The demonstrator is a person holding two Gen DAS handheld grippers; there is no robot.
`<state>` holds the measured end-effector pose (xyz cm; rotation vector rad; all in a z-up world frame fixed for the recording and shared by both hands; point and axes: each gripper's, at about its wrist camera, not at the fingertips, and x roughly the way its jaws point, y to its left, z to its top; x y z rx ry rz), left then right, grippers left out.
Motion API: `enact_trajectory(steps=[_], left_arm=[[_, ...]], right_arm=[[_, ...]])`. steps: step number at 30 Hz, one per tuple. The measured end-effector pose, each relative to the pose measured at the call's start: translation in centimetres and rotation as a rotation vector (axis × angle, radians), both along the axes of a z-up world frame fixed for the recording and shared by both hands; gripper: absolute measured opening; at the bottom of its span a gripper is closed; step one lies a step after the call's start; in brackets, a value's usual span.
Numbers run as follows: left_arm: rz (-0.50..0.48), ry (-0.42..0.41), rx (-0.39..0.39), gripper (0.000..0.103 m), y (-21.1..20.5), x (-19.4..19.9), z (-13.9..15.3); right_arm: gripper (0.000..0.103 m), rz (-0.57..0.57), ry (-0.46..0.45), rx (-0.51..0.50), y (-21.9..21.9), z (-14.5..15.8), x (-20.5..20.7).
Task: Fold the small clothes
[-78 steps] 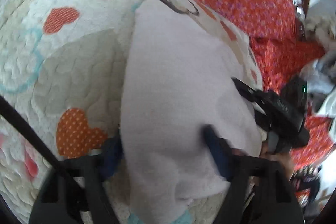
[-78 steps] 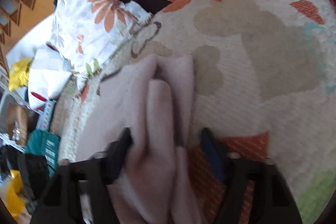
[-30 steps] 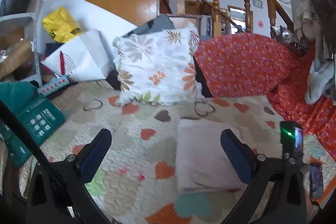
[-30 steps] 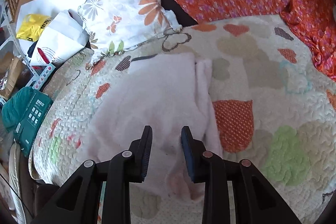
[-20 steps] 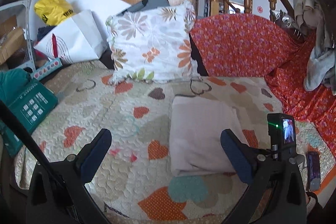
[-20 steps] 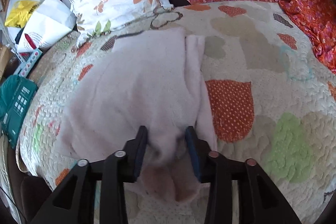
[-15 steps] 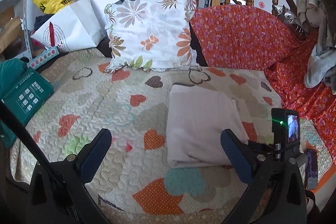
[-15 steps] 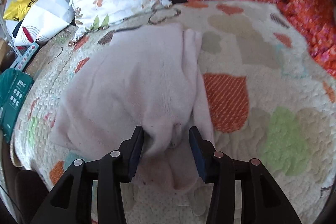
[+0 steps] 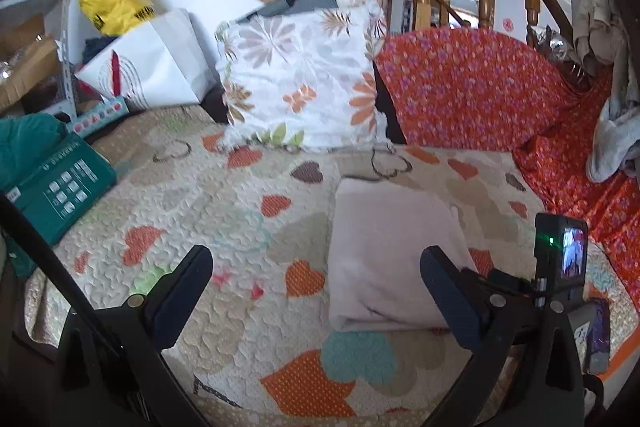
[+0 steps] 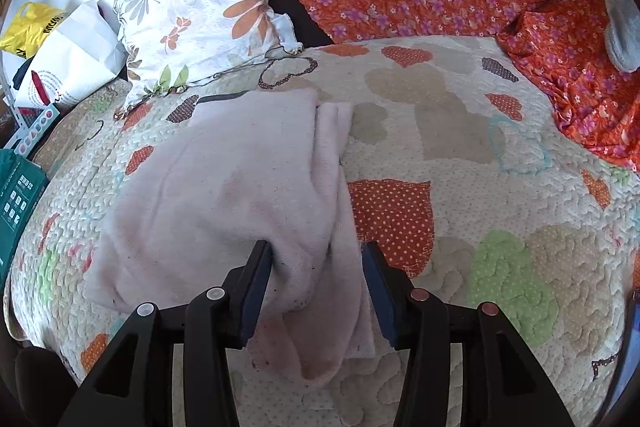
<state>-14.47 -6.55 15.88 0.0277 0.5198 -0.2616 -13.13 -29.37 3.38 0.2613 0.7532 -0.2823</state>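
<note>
A pale pink folded garment point(image 9: 384, 251) lies on the heart-patterned quilt point(image 9: 224, 227). It fills the middle of the right wrist view point(image 10: 224, 203). My left gripper point(image 9: 316, 279) is wide open and empty, held back from the garment, which sits inside its right finger. My right gripper point(image 10: 316, 267) is open, its fingers on either side of the garment's near edge, which bulges between them. The right gripper's body and screen point(image 9: 560, 259) show at the right of the left wrist view.
A floral pillow point(image 9: 304, 79) and an orange flowered cover point(image 9: 472, 91) stand at the back of the sofa. A green box point(image 9: 56, 187), a white bag point(image 9: 148, 63) and a yellow bag point(image 9: 114, 1) lie at the left. A staircase rises behind. Grey clothes point(image 9: 612, 139) hang at right.
My left gripper let go of the garment, opened wide and drew back. My right gripper went from nearly shut to open around the garment's near edge.
</note>
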Motion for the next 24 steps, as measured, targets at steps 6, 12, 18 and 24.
enact_trajectory(steps=[6,12,18,24], left_arm=[[-0.017,-0.062,0.006,0.103,-0.1,-0.9,1.1],[-0.056,-0.012,0.05,0.103,-0.8,-0.7,0.0],[-0.046,-0.016,0.055,0.103,-0.6,-0.8,-0.1],[-0.028,-0.01,0.039,0.103,0.1,-0.6,0.0]], right_arm=[[0.052,-0.003,-0.017,-0.017,0.1,0.4,-0.4],[0.054,-0.012,-0.01,-0.014,-0.1,0.3,-0.6],[0.055,-0.013,-0.001,-0.019,0.0,0.1,-0.6],[0.056,-0.013,0.009,-0.024,0.2,0.0,-0.7]])
